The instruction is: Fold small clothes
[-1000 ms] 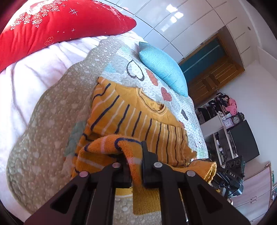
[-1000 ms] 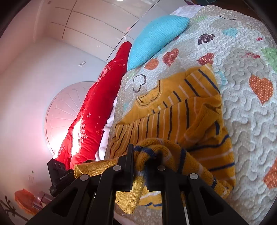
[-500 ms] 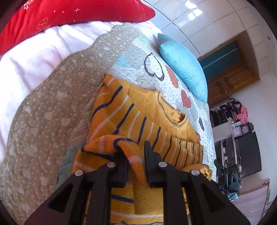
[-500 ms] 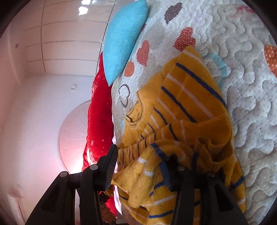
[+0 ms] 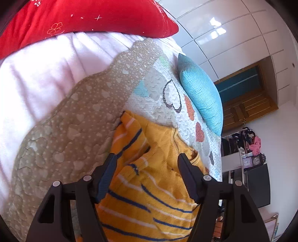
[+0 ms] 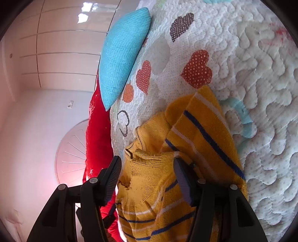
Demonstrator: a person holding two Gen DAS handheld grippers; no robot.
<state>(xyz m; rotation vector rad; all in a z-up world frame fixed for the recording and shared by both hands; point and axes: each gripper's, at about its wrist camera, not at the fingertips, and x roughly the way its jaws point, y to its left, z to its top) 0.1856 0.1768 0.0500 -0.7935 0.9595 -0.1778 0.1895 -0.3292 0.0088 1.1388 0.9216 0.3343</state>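
A small yellow knit sweater (image 5: 149,193) with navy and white stripes lies on a quilt (image 5: 74,119), its lower part folded up over the chest toward the collar. My left gripper (image 5: 147,163) hovers over the folded edge; its jaws are opening, the pads stand apart, and the cloth lies loose below them. In the right wrist view the same sweater (image 6: 201,134) lies bunched near the collar. My right gripper (image 6: 147,165) hangs over that fold, jaws opening, with the knit lying between the pads but not pinched.
A turquoise cushion (image 5: 201,96) rests beyond the sweater and a red pillow (image 5: 83,16) at the head of the bed. White bedding (image 5: 37,74) borders the quilt. Wardrobe doors (image 5: 232,33) and a cluttered shelf (image 5: 249,149) stand past the bed's edge.
Both grippers carried the sweater's hem forward over its chest, sank toward the bed and let go; their jaws went from shut on the knit to wide apart.
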